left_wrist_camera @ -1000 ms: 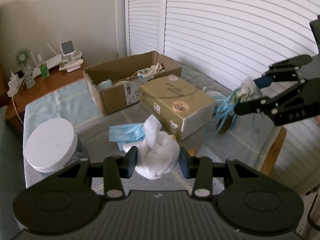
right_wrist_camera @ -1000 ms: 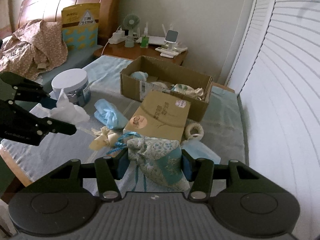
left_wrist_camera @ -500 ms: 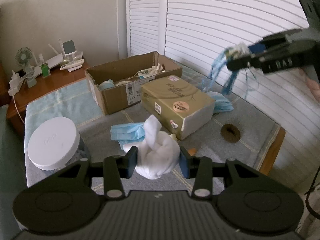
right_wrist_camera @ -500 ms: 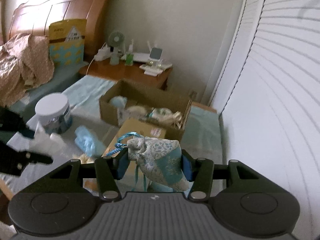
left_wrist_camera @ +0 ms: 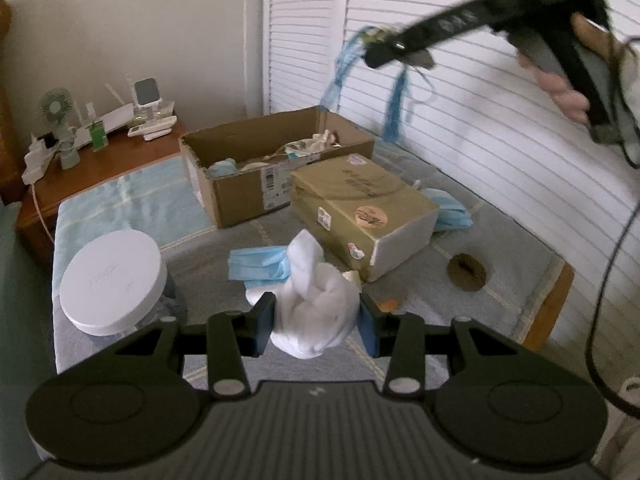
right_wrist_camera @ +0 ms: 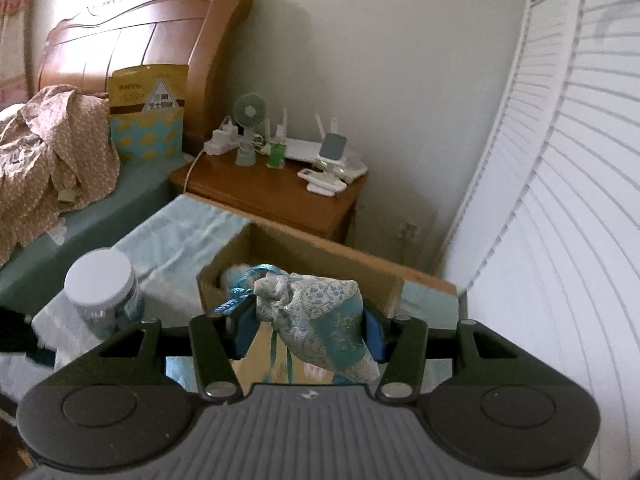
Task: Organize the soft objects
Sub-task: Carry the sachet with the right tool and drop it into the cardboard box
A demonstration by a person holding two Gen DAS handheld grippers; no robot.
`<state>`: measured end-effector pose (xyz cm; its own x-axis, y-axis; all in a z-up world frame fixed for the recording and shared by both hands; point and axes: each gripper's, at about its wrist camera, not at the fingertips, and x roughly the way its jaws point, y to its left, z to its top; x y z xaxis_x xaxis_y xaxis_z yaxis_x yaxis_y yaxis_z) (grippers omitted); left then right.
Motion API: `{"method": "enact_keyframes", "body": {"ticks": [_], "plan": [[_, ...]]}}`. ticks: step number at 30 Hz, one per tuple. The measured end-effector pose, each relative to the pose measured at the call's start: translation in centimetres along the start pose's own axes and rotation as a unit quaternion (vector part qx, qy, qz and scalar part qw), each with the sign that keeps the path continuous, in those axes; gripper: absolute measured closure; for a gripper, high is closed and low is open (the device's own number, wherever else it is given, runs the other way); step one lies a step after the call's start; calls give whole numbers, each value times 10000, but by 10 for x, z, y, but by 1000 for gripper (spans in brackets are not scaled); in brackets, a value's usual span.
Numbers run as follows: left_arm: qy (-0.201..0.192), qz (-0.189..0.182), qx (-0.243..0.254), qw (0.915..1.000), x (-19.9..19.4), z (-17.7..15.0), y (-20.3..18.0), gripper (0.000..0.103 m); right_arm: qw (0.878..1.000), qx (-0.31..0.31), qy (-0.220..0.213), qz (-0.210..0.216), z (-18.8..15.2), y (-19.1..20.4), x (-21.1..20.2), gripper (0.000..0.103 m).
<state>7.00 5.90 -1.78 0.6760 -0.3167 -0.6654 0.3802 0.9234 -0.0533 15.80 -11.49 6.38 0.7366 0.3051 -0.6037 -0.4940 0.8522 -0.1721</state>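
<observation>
Both tongs clamped — left (left_wrist_camera: 316, 324) low, right (right_wrist_camera: 306, 330) raised.

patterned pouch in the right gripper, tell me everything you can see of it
The patterned pouch is a small soft fabric sachet, pale brocade with teal panels, gathered at its neck and tied with blue cord whose tassels dangle. The right gripper is shut on it, a blue pad on either side, holding it lifted above the open cardboard box, touching nothing else.
</observation>
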Motion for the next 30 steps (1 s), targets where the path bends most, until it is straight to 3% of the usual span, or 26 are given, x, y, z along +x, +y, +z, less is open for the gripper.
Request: {"method": "enact_keyframes", "body": {"ticks": [8,13,16,20,22,30], "plan": [[-193,223,-261,9992,3,5,7,61,9994,102,46,313,51,-8,59,45],[-124,319,-379,9987,8,6,15,61,9985,178,308,418,61,-6,103,44],[-70,370,-436,9983,10,6,19,61,9976,252,512,404,56,-5,127,37],[1,407,-470,9981,14,6,23,61,9964,315,647,452,42,-3,141,6],[34,411,-460,9981,17,7,24,61,9965,366,581,469,36,-3,139,0],[73,405,-304,9987,20,14,23,61,9969,508,429,414,15,-7,113,0]]}}
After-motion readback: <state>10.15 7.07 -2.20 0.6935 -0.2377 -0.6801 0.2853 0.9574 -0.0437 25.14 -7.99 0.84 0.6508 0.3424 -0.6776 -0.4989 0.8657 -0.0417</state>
